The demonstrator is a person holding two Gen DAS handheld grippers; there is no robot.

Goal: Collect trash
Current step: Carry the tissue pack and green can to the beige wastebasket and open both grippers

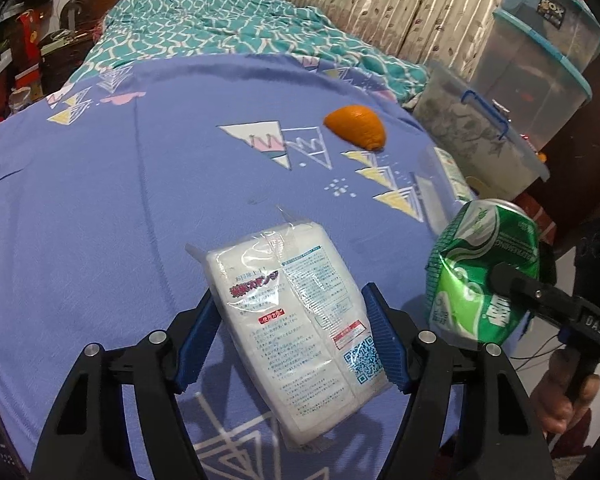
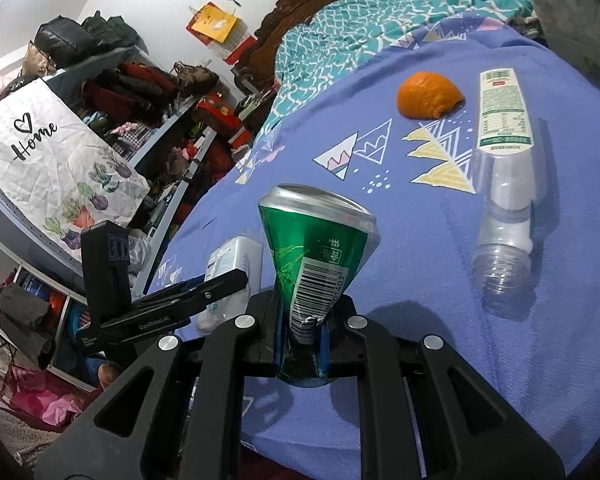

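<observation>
- A crushed green can (image 2: 316, 264) is pinched near its dented lower end by the right tongs (image 2: 302, 340), which are closed tight on it; the can stands up out of the tongs above the bed, its silver top pointing away from the camera.
- From the left wrist view the same can (image 1: 480, 276) hangs off the bed's right edge, with a black finger (image 1: 512, 280) of the right tongs pressed into its side.
- A white plastic-wrapped packet (image 1: 300, 320) printed with small text and a QR code lies between the blue pads of the left tongs (image 1: 288, 336). The tongs are spread wide around it; whether the pads touch the wrapper, I cannot tell.
- The packet rests on the purple bedsheet (image 1: 100, 200), which is patterned with triangles.
- Further up the bed lies a piece of orange peel (image 2: 428, 96), dome side up.
- Just beside the peel, a clear plastic bottle (image 2: 504, 184) lies on its side, open neck toward the camera, with a white and green label.
- A teal patterned blanket (image 2: 360, 20) is bunched at the head of the bed.
- Clear storage bins (image 1: 540, 60) are stacked on one side of the bed; cluttered shelves (image 2: 140, 120) stand on the other.
</observation>
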